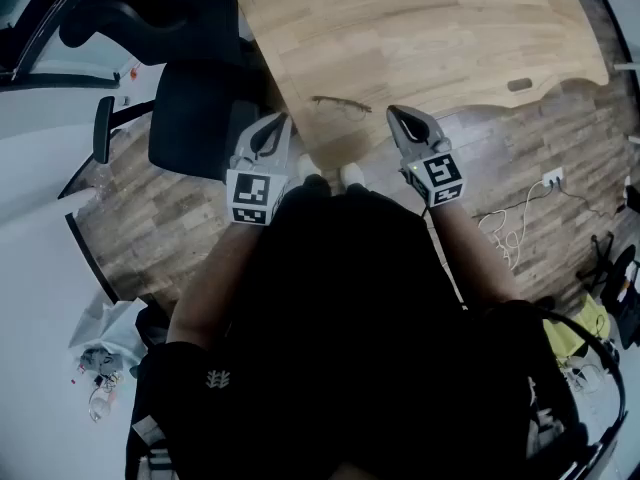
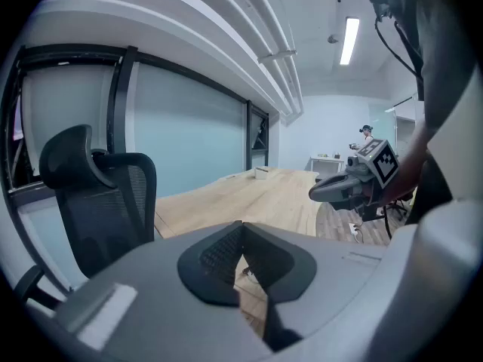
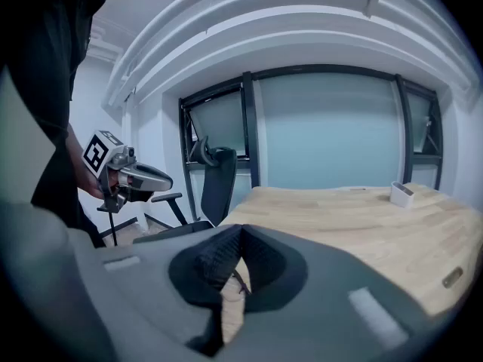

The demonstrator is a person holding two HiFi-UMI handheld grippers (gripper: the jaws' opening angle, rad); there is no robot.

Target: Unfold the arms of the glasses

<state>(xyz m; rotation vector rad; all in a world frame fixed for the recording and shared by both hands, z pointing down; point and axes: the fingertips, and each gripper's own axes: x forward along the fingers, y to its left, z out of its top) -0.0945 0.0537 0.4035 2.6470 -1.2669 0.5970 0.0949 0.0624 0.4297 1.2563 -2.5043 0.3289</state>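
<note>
left gripper (image 1: 281,121): grey shell narrowing to a point, black ribbed pads (image 2: 215,259)
right gripper (image 1: 396,113): same grey shell, black tip
marker cubes (image 1: 250,197): white with black square patterns, 1 per gripper
top (image 1: 350,298): black, small white emblem (image 1: 218,378) on left sleeve

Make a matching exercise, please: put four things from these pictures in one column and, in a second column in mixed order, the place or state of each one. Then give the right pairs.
Column one
1. glasses
2. left gripper
3. office chair
4. white socket

Column two
A. on the floor to the right, with a cable running from it
B. lying on the table, near its front edge
C. jaws shut, with nothing between them
D. black, standing at the table's left side

Right pairs: 1-B, 2-C, 3-D, 4-A
</note>
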